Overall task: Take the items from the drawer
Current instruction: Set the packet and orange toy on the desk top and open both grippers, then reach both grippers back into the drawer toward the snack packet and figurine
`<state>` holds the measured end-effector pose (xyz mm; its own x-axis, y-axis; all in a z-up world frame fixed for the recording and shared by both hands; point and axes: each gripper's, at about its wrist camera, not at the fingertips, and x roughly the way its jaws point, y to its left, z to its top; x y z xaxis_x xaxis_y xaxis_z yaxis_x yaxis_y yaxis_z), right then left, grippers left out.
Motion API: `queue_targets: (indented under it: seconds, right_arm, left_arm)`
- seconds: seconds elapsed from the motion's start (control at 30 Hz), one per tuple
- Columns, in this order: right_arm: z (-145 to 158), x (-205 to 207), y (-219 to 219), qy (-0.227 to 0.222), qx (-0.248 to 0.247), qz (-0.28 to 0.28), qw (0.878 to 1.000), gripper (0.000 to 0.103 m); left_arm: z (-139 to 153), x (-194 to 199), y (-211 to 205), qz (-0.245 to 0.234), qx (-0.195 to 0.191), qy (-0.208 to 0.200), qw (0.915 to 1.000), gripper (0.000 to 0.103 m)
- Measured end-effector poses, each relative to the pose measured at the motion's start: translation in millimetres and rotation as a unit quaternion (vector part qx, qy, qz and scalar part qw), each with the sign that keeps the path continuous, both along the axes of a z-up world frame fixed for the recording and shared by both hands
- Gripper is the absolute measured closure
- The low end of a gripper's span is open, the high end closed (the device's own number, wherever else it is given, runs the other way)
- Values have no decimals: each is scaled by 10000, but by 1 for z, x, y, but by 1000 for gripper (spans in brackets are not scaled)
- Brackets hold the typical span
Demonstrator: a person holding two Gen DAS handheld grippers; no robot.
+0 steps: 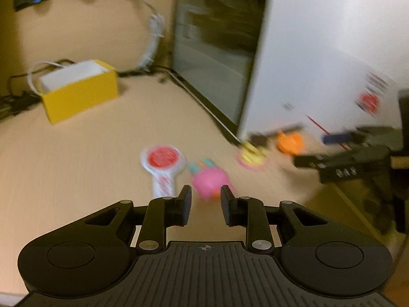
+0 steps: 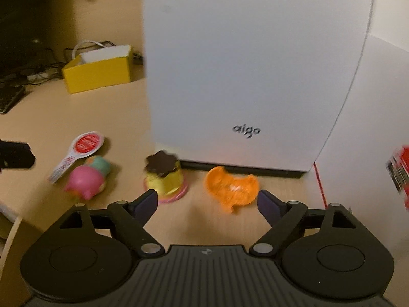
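Several small items lie on the wooden desk in front of a white computer case [image 2: 242, 71]. A pink and teal toy [image 1: 211, 181] [image 2: 88, 177] lies just beyond my left gripper [image 1: 205, 206], which is open with nothing between its fingers. A white paddle with a red disc [image 1: 162, 162] [image 2: 81, 149] lies left of the toy. A yellow pudding cup with a dark top [image 2: 165, 176] [image 1: 251, 154] and an orange translucent piece [image 2: 231, 188] [image 1: 290, 142] sit ahead of my right gripper [image 2: 207, 202], which is wide open and empty. No drawer shows in either view.
A yellow open box [image 1: 79, 93] [image 2: 98, 70] stands at the back left with white and black cables [image 1: 153, 30] behind it. The case's glass side panel [image 1: 212, 51] faces left. A dark keyboard [image 2: 9, 99] sits at the far left, and the desk edge [image 1: 352, 204] falls away at right.
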<state>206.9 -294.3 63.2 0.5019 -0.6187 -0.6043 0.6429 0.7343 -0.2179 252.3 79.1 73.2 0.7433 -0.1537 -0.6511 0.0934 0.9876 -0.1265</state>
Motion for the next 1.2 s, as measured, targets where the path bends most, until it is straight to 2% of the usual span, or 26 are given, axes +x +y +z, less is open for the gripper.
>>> queue_targets:
  seconds: [0.07,0.13,0.2,0.3,0.43,0.5,0.63,0.77,0.9,1.07,1.1,1.2]
  right_arm:
    - [1,12,13,-121,-48,55,9999,10]
    - [0,1,27,-279,-69,75,9996,4]
    - [-2,-3,36,-288,29,86,9995,4]
    - [-10,-3,41,200,672,477,9964,4]
    - [-35,-1,47,719,1184,564,9887,4]
    - [-51,0,49,1018,1466,543,9824,4]
    - [-84,1,50,1680,2129,495,9612,4]
    - [-111,-3,54,2346,2546,525,9367,4]
    - [-124,-8,57,2529,2863,495,9228,5]
    - [-130,-13,50,2655,3061,373,9135,12]
    - [-131,-14,49,2704,3102,368,9106,16]
    - [-135,-16,51,2924,3185,431,9007,19]
  left_arm:
    - [-8,-11,-9,-334,-6,242,9991,75]
    - [-21,-20,-19,-654,-10,554,9963,75]
    - [-34,-25,-27,-871,-54,892,9922,75]
    - [-62,-26,-39,-1004,-133,1587,9821,75]
    - [-94,-24,-47,-974,-194,2287,9684,75]
    - [-106,-23,-48,-904,-277,2586,9613,76]
    - [-127,-19,-47,-829,-522,3264,9401,76]
    - [-143,-16,-49,-798,-628,3639,9259,76]
    - [-159,-12,-55,-799,-725,3905,9143,76]
    - [-171,-5,-64,-833,-764,4047,9074,76]
    - [-173,-3,-65,-845,-782,4054,9069,76]
    - [-172,3,-67,-849,-958,4014,9069,77]
